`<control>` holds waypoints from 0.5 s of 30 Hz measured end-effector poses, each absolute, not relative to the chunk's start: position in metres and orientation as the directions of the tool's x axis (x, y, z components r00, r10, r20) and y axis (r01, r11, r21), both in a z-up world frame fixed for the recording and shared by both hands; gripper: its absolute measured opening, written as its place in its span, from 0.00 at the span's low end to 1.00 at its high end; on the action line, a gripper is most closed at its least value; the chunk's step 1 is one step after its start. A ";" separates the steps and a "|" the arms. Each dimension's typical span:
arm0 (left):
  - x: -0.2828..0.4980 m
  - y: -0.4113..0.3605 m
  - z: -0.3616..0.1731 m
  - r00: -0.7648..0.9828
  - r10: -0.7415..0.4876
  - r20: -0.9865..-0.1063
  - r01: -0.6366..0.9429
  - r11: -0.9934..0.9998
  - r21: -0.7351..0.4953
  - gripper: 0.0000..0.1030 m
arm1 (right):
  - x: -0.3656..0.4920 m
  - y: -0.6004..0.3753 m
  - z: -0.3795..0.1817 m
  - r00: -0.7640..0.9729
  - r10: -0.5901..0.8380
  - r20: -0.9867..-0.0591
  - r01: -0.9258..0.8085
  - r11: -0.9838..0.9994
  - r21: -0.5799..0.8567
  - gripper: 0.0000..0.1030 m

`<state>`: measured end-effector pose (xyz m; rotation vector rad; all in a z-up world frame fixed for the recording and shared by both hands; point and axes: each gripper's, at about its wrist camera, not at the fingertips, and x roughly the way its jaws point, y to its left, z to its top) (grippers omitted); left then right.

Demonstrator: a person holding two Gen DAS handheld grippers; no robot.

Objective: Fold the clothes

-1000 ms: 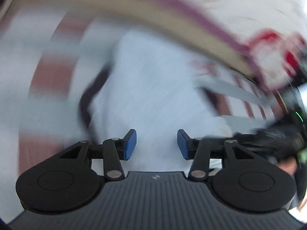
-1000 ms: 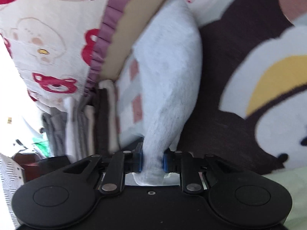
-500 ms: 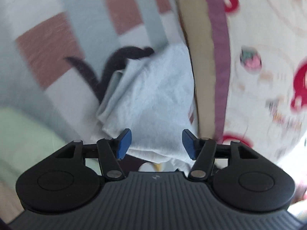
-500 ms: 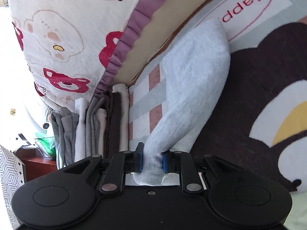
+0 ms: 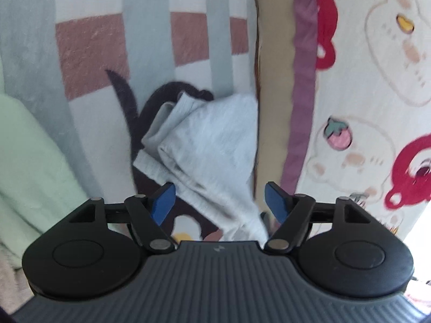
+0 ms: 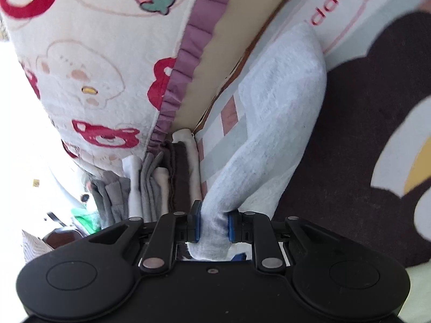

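Two grippers are in my hands and one pale grey garment [image 6: 280, 123] hangs between them, a soft knit piece draped over the patterned blanket [image 5: 89, 53] on the bed. My right gripper [image 6: 212, 222] has its blue pads pinched tight on a bunched end of the garment, with the cloth squeezed narrow between them and a stub poking out behind. From there the fabric climbs away and lies along the blanket, just beside the beige edge of a cushion [image 6: 89, 62] with a purple frill.

My left gripper [image 5: 219, 202] has its jaws standing wide, and they have just been opening; the other end of the garment [image 5: 207, 140] lies crumpled in folds ahead of and partly between the pads, but neither pad presses on it, so nothing is held on this side. That end sits against the same cushion's edge, over a dark shape printed on the blanket.

One stack of folded clothes [image 6: 161, 185] stands beside the cushion in the right view, greys, whites and a dark brown piece; I cannot count the pieces surely. One light green cloth [image 5: 35, 167] lies at the left of the left view.

As for writing, pink letters inside a pink oval on the blanket [image 6: 347, 2] are cut off by the frame, so I cannot read the whole word. The cushion carries printed red bears and a strawberry. I can make out no containers
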<state>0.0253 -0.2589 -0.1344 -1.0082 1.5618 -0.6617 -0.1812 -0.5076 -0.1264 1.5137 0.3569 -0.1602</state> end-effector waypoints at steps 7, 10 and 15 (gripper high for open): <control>0.020 -0.271 -0.147 -0.104 -0.845 -0.524 -0.352 0.524 -0.775 0.73 | -0.183 -0.505 -0.127 0.948 0.111 -0.298 0.296 0.036 0.954 0.22; 0.025 -0.278 -0.148 -0.097 -0.820 -0.565 -0.333 0.561 -0.758 0.74 | -0.188 -0.504 -0.131 0.960 0.108 -0.257 0.258 0.007 0.966 0.22; 0.032 -0.292 -0.130 0.026 -0.792 -0.610 -0.070 0.607 -0.792 0.22 | -0.202 -0.501 -0.142 0.981 0.102 -0.166 0.172 -0.054 0.984 0.21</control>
